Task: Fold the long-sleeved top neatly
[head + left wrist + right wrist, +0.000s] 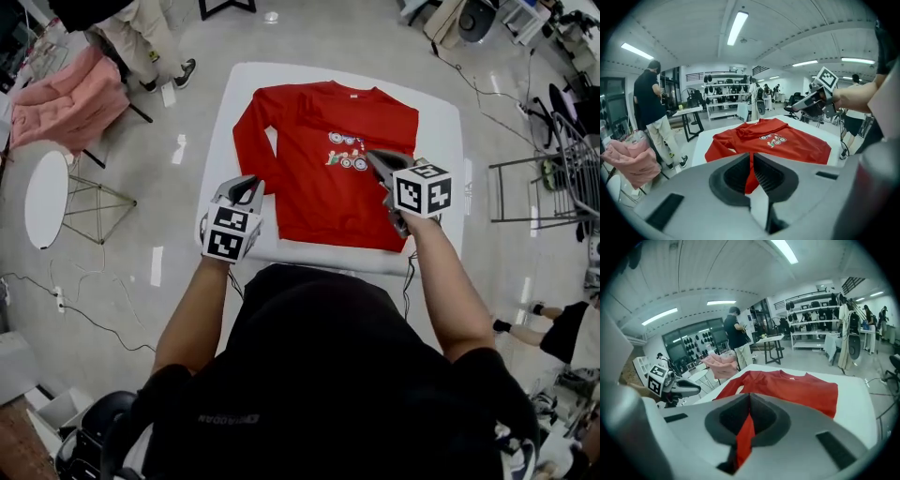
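on the white rectangular table (pixel 441 122), a red fabric top (pixel 319 187) lies flat

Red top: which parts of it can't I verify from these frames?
- Right sleeve of the red top: no view shows it plainly. In the head view the right gripper and the hand partly cover that side.
- Chest print: too small to read in any view.
- Near hem: hidden behind each gripper's own body in both gripper views.

Left gripper (pixel 751 161) jaws together; red top (pixel 787 143) seemingly flat on white table (pixel 700 144).
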`<action>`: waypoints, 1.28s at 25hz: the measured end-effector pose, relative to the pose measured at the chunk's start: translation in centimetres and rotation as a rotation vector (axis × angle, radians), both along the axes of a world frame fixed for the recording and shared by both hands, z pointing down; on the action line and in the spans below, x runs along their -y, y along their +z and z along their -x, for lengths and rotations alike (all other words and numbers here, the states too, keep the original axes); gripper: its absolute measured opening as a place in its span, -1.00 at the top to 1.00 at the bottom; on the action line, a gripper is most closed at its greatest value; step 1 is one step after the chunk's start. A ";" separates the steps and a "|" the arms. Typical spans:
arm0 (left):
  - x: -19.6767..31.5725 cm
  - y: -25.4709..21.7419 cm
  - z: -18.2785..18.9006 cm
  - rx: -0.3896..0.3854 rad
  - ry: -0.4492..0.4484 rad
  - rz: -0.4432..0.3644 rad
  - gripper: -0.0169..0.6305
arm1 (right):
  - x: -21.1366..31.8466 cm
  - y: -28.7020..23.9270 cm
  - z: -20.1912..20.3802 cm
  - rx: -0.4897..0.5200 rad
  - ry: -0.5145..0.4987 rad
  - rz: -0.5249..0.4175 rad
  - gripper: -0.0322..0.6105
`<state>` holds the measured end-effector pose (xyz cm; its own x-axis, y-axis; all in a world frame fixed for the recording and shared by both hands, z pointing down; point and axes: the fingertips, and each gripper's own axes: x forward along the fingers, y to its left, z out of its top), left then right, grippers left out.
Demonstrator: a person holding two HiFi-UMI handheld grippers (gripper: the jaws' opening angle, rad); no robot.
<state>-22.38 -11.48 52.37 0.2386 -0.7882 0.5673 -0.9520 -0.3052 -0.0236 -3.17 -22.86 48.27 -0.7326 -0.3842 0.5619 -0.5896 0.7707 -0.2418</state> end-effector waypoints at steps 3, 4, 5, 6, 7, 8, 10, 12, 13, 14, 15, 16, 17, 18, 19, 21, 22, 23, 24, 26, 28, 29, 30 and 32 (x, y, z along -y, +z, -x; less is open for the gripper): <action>0.1 0.0 -1.2 0.005 0.027 0.010 0.92 | -2.9 0.0 -3.0 0.017 0.058 -0.019 0.89; 0.1 0.1 -1.4 0.009 0.033 0.015 0.92 | -3.8 0.1 -4.1 0.021 0.082 -0.021 0.89; 0.1 0.3 -1.5 0.014 0.036 0.022 0.92 | -4.6 0.4 -5.2 0.023 0.105 -0.019 0.89; 0.1 0.5 -1.6 0.020 0.037 0.031 0.92 | -5.4 0.7 -6.1 0.021 0.124 -0.016 0.89; 0.0 0.8 -1.6 0.027 0.037 0.039 0.92 | -6.1 1.2 -7.0 0.013 0.138 -0.013 0.89; 0.0 1.1 -1.6 0.036 0.037 0.047 0.92 | -6.8 1.7 -7.8 0.002 0.150 -0.011 0.89; -0.1 1.6 -1.7 0.066 0.040 0.062 0.92 | -8.1 2.8 -9.2 -0.019 0.171 -0.002 0.89; -0.1 2.8 -2.1 0.114 0.059 0.090 0.92 | -9.1 3.6 -10.4 -0.021 0.198 0.012 0.89; 0.0 3.7 -2.4 0.143 0.076 0.114 0.85 | -9.5 3.8 -10.8 -0.017 0.213 0.018 0.89; 0.1 4.7 -2.8 0.171 0.094 0.139 0.64 | -9.8 4.0 -11.2 -0.013 0.226 0.022 0.89; 0.3 5.7 -3.1 0.199 0.109 0.160 0.58 | -10.1 4.1 -11.5 -0.010 0.238 0.024 0.89; 0.5 6.6 -3.3 0.228 0.116 0.175 0.57 | -10.4 4.2 -11.8 -0.008 0.246 0.025 0.89; 0.8 7.4 -3.3 0.256 0.118 0.188 0.56 | -10.7 4.3 -12.1 -0.009 0.253 0.025 0.89; 1.0 8.2 -3.4 0.281 0.117 0.200 0.54 | -10.9 4.3 -12.4 -0.012 0.258 0.023 0.89; 1.2 9.0 -3.4 0.301 0.114 0.211 0.52 | -11.2 4.2 -12.8 -0.016 0.265 0.020 0.88; 1.7 10.2 -3.4 0.316 0.107 0.227 0.49 | -11.5 4.2 -13.7 -0.022 0.282 0.018 0.89; 1.9 10.8 -3.4 0.312 0.104 0.233 0.49 | -11.7 4.1 -14.1 -0.024 0.293 0.018 0.88; 2.1 11.3 -3.4 0.304 0.099 0.241 0.49 | -11.8 4.1 -14.6 -0.026 0.303 0.019 0.89; 2.4 11.8 -3.3 0.297 0.091 0.248 0.49 | -11.9 4.1 -15.0 -0.029 0.312 0.019 0.89; 2.8 12.5 -2.8 0.293 0.065 0.258 0.49 | -12.2 4.2 -15.6 -0.039 0.323 0.022 0.89; 3.2 12.6 -2.1 0.293 0.034 0.261 0.49 | -12.4 4.2 -16.0 -0.048 0.326 0.022 0.89; 3.4 12.4 -1.8 0.286 0.019 0.259 0.50 | -12.5 4.2 -16.2 -0.052 0.325 0.022 0.89; 3.4 12.2 -1.6 0.273 0.004 0.254 0.52 | -12.5 4.2 -16.3 -0.055 0.324 0.022 0.89; 3.2 11.4 -1.0 0.238 -0.029 0.237 0.69 | -12.5 4.2 -16.3 -0.058 0.321 0.023 0.89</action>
